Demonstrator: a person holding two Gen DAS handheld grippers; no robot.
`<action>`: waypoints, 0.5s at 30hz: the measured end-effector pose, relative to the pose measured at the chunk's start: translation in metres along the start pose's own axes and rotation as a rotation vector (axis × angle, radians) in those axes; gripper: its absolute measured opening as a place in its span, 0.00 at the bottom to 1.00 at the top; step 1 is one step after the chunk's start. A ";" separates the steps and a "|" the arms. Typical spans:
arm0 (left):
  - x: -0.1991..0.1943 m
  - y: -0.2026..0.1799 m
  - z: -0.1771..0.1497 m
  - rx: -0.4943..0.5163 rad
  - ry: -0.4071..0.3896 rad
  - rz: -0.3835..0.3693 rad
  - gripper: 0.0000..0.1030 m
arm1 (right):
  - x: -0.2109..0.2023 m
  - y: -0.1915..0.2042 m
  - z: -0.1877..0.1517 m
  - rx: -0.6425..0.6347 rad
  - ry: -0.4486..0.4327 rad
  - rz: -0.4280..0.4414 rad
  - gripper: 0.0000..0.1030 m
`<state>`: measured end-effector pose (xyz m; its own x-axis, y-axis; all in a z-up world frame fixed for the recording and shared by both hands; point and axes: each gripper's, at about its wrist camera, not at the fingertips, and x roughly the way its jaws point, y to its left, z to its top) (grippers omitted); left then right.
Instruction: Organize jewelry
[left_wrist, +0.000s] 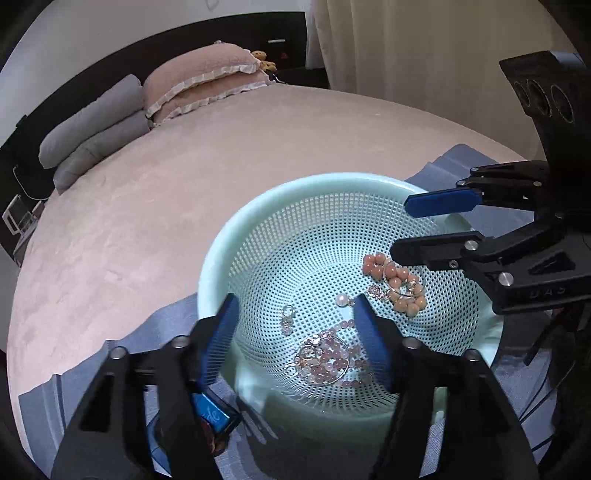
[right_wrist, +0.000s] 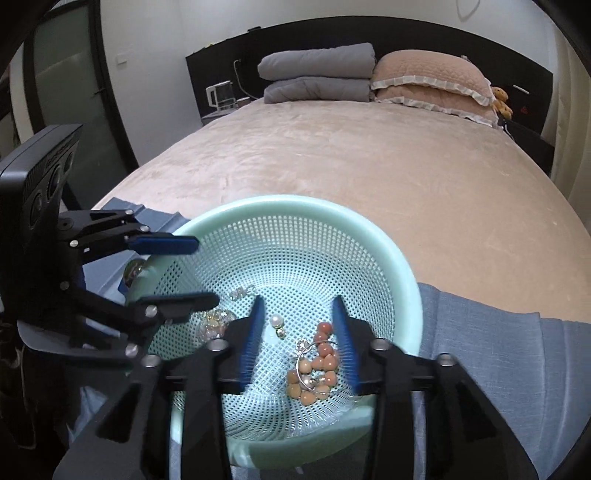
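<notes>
Jewelry heaped in a perforated mint basket, both grippers spread above it

Plastic, pale mint and round, the basket (left_wrist: 258, 206) sits on a blue woven cloth (left_wrist: 173, 317) spread over a plush pink bedspread (left_wrist: 166, 184). Its smooth thick rim rings a wall and floor pierced all over with small square holes.

Seen from the left wrist, the left gripper (left_wrist: 295, 343) hangs over the basket's 6 o'clock side with its ribbed blue pads (left_wrist: 221, 343) set wide apart, gripping nothing. Between them lies a tangle of glassy pale-pink beads with thin wire hoops (left_wrist: 325, 358). A single round pearl earring (left_wrist: 342, 299) rests near the middle of the floor, and a small clear crystal piece (left_wrist: 288, 317) lies at about 8 o'clock from it. A coral bead bracelet (left_wrist: 395, 282), made of matte salmon spheres crossed by a silver ring, lies toward 3 o'clock, just under the lower finger of the right gripper (left_wrist: 402, 230), whose jaws are also parted.

From the right wrist, the right gripper (right_wrist: 299, 339) is spread and empty, with the coral beads directly between its pads, close to the right one. The pearl sits near the left pad. At 12 o'clock, at the head of the bed, folded grey quilts (right_wrist: 317, 70) lie beside frilled pink pillows (right_wrist: 424, 77).
</notes>
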<state>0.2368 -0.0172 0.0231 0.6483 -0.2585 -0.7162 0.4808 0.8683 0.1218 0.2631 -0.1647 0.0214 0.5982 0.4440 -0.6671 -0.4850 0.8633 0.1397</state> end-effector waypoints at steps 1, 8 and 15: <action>-0.008 0.000 0.000 0.000 -0.013 0.003 0.72 | -0.007 0.001 0.002 0.002 -0.015 -0.012 0.53; -0.068 -0.005 0.002 0.017 -0.079 0.086 0.94 | -0.064 0.013 0.012 -0.014 -0.103 -0.090 0.83; -0.131 -0.021 -0.005 0.023 -0.132 0.143 0.94 | -0.123 0.036 0.011 -0.048 -0.165 -0.112 0.85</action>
<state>0.1389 0.0010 0.1109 0.7821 -0.1883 -0.5941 0.3909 0.8906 0.2324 0.1789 -0.1853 0.1168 0.7445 0.3829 -0.5469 -0.4371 0.8988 0.0343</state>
